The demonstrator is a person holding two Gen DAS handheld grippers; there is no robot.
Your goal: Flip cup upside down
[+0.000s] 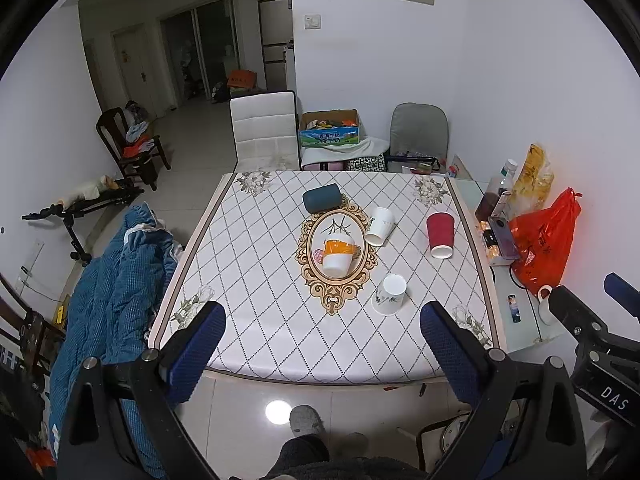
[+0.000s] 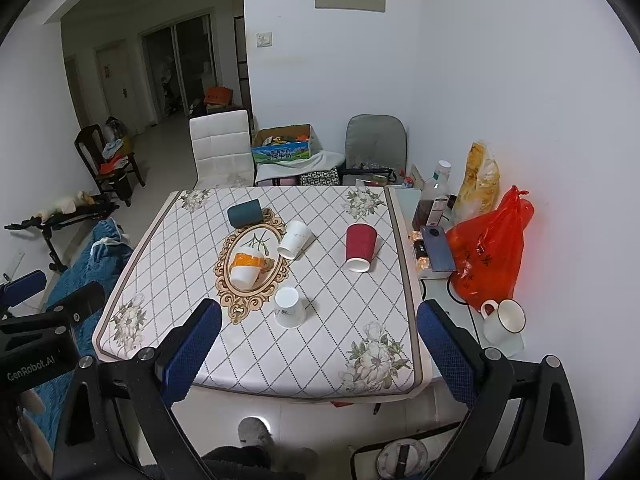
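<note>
Several cups are on the patterned table (image 1: 248, 280) (image 2: 192, 264). A white paper cup (image 1: 389, 294) (image 2: 289, 307) stands upside down near the front. A red cup (image 1: 440, 235) (image 2: 360, 247), a white cup (image 1: 379, 225) (image 2: 295, 238), an orange-and-white cup (image 1: 338, 257) (image 2: 248, 264) and a dark teal cup (image 1: 321, 197) (image 2: 244, 213) lie on their sides. My left gripper (image 1: 323, 344) and right gripper (image 2: 320, 340) are open and empty, held above the table's near edge, well short of the cups.
A glass side table (image 2: 452, 300) at the right holds a red bag (image 1: 548, 236) (image 2: 488, 256), bottles, a phone and a mug (image 2: 502, 320). A blue blanket (image 1: 108, 292) lies left. Chairs and a cardboard box (image 1: 330, 130) stand behind the table.
</note>
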